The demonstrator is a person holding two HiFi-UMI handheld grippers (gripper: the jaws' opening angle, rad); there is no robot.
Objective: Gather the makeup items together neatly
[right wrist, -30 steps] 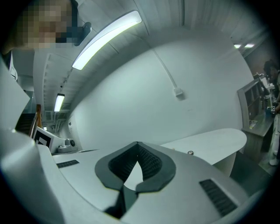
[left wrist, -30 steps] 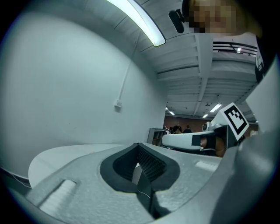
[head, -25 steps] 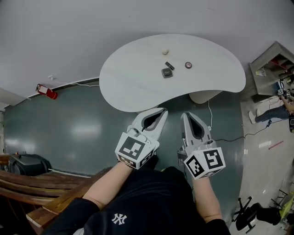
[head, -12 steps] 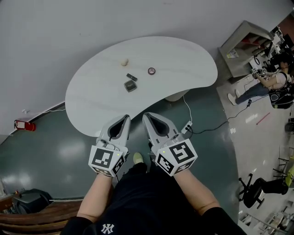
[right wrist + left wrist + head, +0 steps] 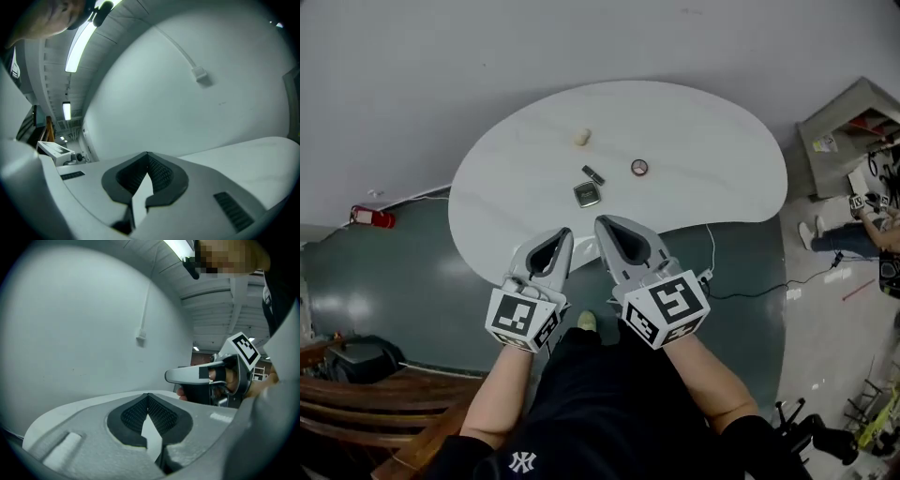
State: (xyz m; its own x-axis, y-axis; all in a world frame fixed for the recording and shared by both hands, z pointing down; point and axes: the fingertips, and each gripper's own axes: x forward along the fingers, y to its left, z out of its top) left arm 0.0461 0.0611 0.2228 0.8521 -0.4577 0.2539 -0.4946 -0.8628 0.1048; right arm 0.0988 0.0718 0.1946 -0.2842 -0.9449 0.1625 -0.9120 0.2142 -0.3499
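We hold our left gripper (image 5: 564,232) and right gripper (image 5: 602,222) closed and empty by the white table's (image 5: 712,122) near edge. Beyond them, mid-table, lie the scattered makeup items: a square compact (image 5: 588,195), a dark stick (image 5: 593,175), a round pot (image 5: 639,168) and a pale puff (image 5: 583,138).

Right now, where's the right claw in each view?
Head view: right claw, lower centre, shut, tip at the near edge of the table.
Left gripper view: right claw, right of centre, tip pointing left.
Right gripper view: right claw, bottom centre, shut and empty.
Shared landmark: the white wall; both gripper views also show its small box.
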